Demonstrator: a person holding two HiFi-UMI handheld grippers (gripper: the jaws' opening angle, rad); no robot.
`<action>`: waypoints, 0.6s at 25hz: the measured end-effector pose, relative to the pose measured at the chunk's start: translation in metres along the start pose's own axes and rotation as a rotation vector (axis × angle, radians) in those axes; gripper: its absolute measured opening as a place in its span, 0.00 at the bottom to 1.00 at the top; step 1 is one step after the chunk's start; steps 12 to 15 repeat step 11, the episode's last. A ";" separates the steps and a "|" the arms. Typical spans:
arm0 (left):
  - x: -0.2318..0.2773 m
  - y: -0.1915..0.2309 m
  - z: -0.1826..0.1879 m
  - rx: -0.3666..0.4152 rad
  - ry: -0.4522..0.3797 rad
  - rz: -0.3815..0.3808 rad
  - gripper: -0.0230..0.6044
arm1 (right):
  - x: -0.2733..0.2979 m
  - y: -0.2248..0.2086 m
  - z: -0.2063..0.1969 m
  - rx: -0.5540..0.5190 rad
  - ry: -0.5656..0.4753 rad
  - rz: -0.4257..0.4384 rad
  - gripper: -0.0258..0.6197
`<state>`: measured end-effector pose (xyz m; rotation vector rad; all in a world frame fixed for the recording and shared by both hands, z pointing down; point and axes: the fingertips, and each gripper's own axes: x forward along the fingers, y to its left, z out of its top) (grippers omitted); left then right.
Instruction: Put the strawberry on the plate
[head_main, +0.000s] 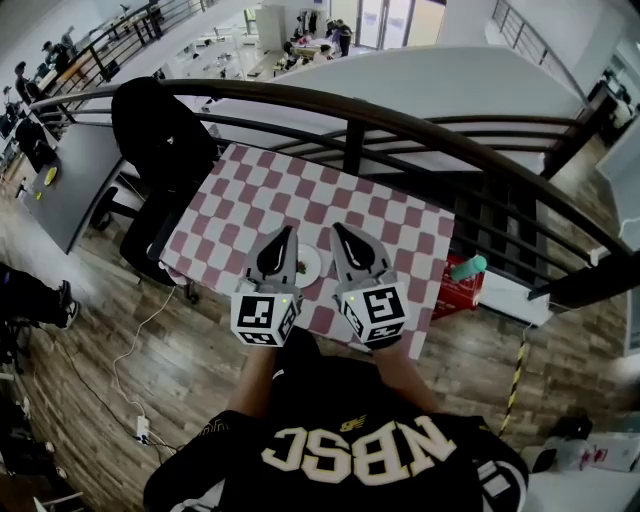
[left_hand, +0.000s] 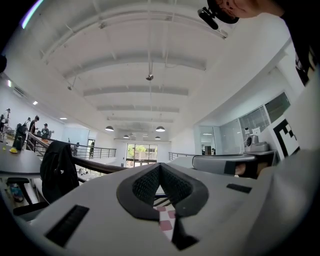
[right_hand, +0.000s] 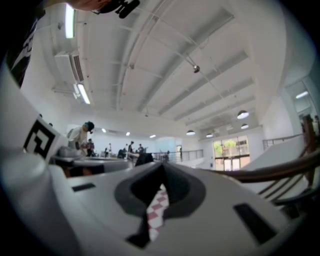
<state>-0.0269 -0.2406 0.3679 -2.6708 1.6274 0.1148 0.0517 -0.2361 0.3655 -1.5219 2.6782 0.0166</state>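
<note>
Plate (head_main: 314, 268) near table (head_main: 300, 190) front edge, btwn closed L tongs (head_main: 289, 232), R tongs (head_main: 339, 230)

– Where did the plate (head_main: 310, 266) lie?
– Flat on the red-and-white checked worktop (head_main: 330, 200), near its front edge. It was small, round and white.
– And the strawberry (head_main: 301, 266)?
– Only a small dark speck on the plate, left of its middle. Its colour and pose could not be made out.
</note>
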 end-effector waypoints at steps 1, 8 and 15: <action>0.000 -0.001 0.000 0.004 0.000 0.000 0.06 | 0.001 -0.003 -0.001 0.006 -0.002 -0.003 0.07; -0.003 0.011 -0.010 0.012 0.015 0.014 0.06 | 0.013 0.001 -0.012 0.010 0.016 0.017 0.07; 0.003 0.018 -0.011 0.023 0.021 0.018 0.06 | 0.022 0.001 -0.014 0.000 0.015 0.015 0.07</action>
